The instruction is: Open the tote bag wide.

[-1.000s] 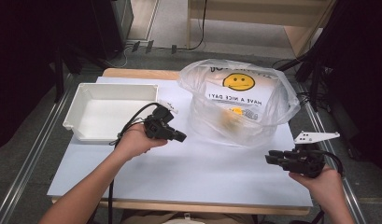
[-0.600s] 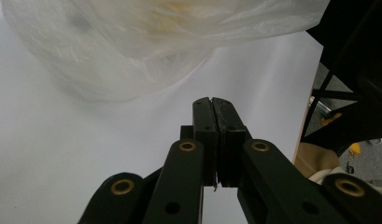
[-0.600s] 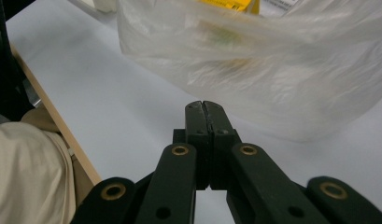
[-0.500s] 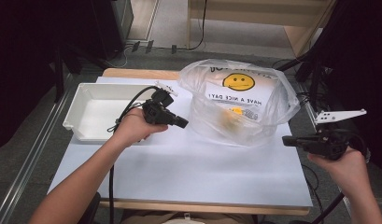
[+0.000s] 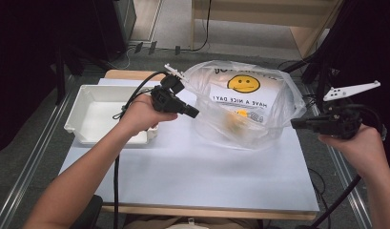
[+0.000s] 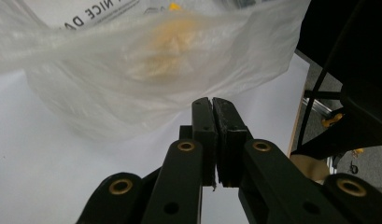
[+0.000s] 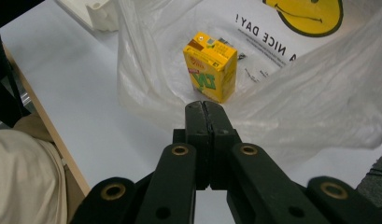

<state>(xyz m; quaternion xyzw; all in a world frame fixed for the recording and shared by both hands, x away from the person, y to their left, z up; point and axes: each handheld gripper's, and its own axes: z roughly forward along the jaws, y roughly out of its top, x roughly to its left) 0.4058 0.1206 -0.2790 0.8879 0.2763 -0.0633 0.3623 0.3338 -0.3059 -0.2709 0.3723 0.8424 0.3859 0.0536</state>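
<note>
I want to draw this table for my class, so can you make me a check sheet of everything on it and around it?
Surface: white table, mostly bare in front.
Job's things: clear plastic bag with a yellow smiley face, lying at the back right; a yellow juice box stands inside it.
Clutter: empty white tray at the left of the table.
Grippers: left gripper shut, held beside the bag's left edge; right gripper shut, at the bag's right edge. Whether either pinches the plastic cannot be told.
Cables: black cable trails from the left gripper along the forearm.
Surroundings: grey floor, wooden furniture behind the table.
</note>
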